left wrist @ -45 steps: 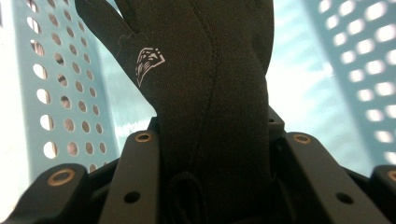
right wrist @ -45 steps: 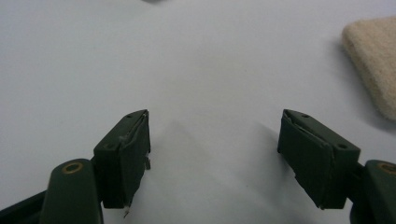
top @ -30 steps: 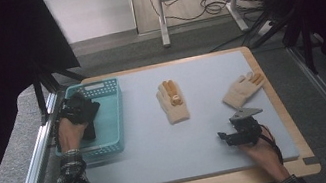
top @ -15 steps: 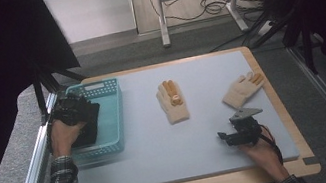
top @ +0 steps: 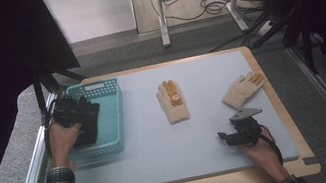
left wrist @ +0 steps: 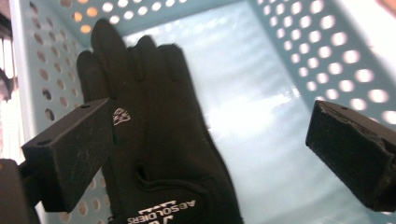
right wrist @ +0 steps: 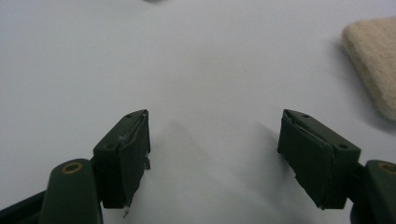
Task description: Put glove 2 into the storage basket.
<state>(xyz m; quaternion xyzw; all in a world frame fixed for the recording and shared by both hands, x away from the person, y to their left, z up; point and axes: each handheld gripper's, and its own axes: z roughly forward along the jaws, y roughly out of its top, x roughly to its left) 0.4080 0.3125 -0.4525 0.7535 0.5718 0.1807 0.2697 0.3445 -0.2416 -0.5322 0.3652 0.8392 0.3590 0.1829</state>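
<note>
with black glove lying flat on floor of teal basket, my left gripper hangs just above it, jaws just opened wide, nothing between pads. nearest: right gripper on mat, jaws spread, empty. next out: cream glove mid-table, long axis running away from me, between both hands, a bit nearer right one. far right: second cream glove lies just beyond right gripper, angled, fingers pointing away-right. i judge right hand best placed for it.
</note>
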